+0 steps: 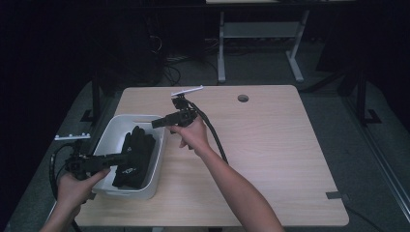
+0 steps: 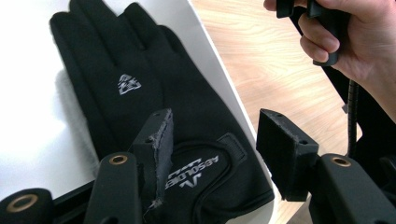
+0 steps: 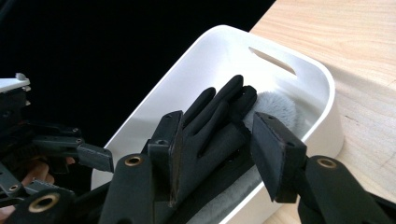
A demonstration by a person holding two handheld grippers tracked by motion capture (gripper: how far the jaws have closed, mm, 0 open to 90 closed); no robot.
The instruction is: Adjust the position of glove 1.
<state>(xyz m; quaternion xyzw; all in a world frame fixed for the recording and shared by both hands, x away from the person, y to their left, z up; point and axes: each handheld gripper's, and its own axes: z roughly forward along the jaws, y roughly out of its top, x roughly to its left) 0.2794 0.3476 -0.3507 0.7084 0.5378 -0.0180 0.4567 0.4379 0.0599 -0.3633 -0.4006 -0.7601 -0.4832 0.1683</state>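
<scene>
My left gripper [image 2: 212,140] spread above the black glove [image 2: 140,93] (logo up), white bin [image 1: 112,133] on wooden table [image 1: 270,145], my right gripper [image 3: 215,154] spread over the bin too.

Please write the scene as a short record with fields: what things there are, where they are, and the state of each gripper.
table: light wood, with a round hole near the far edge
bin: white plastic bin at the table's left edge
glove: black glove lying in the bin, with a white logo on its back
grey item: something grey and fluffy under the glove, kind unclear
left gripper: open, above the glove's cuff
right gripper: open, above the bin, pointing at the glove's fingers
held things: none
</scene>
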